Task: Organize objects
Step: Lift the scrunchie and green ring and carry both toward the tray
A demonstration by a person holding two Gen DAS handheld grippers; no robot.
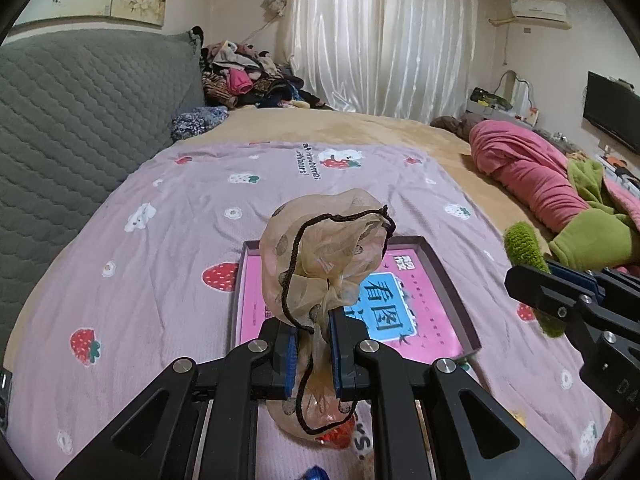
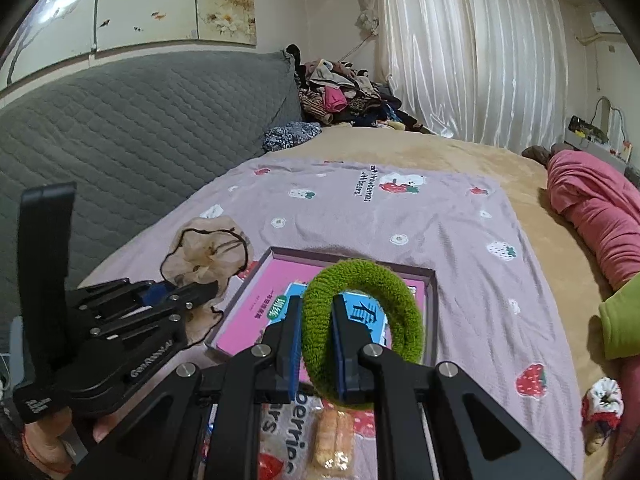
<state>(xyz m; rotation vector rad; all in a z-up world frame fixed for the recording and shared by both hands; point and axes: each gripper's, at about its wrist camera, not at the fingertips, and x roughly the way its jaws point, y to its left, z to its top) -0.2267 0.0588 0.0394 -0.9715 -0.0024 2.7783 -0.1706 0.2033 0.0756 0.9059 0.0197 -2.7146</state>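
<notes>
1. Two grippers are each clamped on one item above the open box, which lies flat on the lilac strawberry-print blanket.
2. Left gripper: jaws pressed together on the gathered neck of a sheer beige drawstring pouch. The pouch body stands up ahead of the fingers, over the box's left part; its black cord loops across the front and trails down between the pads.
3. Right gripper: jaws closed on the near side of a fuzzy green ring. The ring stands upright, and the box's pink and blue printed sheet shows through its hole.
4. In the right wrist view the left gripper sits to the left of the box, pouch just beside the box's left wall. A hand grips its handle at lower left.
5. A wrapped snack lies on the blanket below the right gripper.
6. Farther out: grey quilted headboard on the left, a pile of clothes at the far corner, a pink bundle of fabric on the right.
</notes>
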